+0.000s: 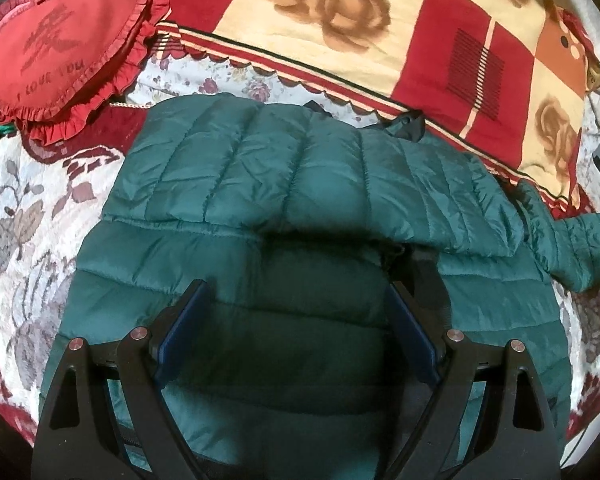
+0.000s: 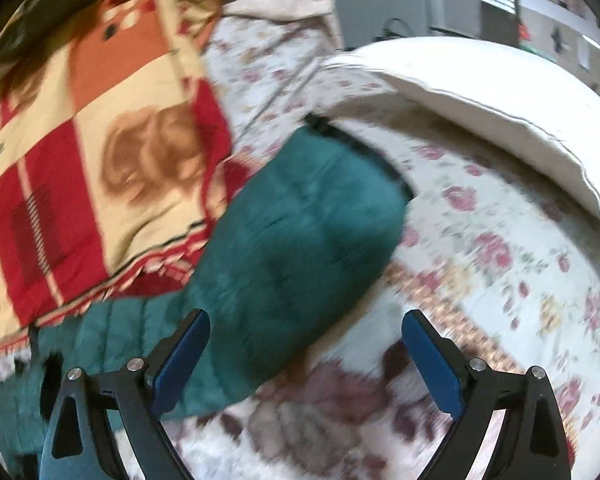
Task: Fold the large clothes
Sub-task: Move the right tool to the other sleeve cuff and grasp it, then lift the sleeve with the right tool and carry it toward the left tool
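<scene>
A dark green quilted puffer jacket (image 1: 284, 184) lies flat on the bed, one sleeve folded across its body, the other sleeve (image 1: 576, 240) sticking out to the right. My left gripper (image 1: 296, 308) is open just above the jacket's lower body, holding nothing. In the blurred right wrist view the jacket's loose sleeve (image 2: 300, 232) stretches away from me, dark cuff at its far end. My right gripper (image 2: 306, 344) is open and empty over the sleeve's near right edge.
The bed has a floral cover (image 1: 24, 216). A red and cream rose blanket (image 1: 380, 20) lies beyond the jacket. A red heart pillow (image 1: 60, 44) sits at far left. A white pillow (image 2: 480, 92) lies at the right.
</scene>
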### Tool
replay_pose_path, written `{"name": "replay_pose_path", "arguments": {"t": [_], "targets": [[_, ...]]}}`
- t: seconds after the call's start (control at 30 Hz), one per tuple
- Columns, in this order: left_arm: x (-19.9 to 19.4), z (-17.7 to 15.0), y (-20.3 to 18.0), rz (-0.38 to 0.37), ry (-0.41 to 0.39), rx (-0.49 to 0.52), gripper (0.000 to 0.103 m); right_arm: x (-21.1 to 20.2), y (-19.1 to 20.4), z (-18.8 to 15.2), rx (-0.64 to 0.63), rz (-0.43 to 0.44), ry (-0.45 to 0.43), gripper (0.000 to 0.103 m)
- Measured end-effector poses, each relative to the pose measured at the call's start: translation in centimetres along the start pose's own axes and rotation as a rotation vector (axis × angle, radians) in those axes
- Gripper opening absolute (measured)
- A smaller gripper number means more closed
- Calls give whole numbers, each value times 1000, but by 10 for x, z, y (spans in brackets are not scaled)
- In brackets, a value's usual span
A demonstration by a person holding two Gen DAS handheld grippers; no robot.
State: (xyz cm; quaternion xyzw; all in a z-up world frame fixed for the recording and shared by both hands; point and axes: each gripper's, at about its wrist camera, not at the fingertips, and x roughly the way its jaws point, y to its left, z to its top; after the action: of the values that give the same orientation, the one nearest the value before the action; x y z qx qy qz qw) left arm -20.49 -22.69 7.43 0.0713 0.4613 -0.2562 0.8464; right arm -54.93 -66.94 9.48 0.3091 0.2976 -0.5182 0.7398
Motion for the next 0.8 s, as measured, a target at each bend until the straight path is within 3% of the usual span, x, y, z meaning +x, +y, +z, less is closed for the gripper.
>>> {"name": "replay_pose_path", "arguments": {"t": [0.2,0.4,0.5,0.57,0.63,0.8], "targets": [[5,4,1,7,4,-10,88,18,-9,23,31,-27,-10,95],[12,7,0,36,11,8,88,36,-19,33,105,7,-10,93],[14,5,-1,49,14,25,88,40,-14,35,78,27,-21,57],[15,5,-1,53,15,32,88,38,-11,35,53,23,-33,50],[15,5,-1,52,16,31,88,31,-9,37,33,51,-54,27],[10,3,3,40,13,14,88,0,-2,38,3,168,-96,15]]}}
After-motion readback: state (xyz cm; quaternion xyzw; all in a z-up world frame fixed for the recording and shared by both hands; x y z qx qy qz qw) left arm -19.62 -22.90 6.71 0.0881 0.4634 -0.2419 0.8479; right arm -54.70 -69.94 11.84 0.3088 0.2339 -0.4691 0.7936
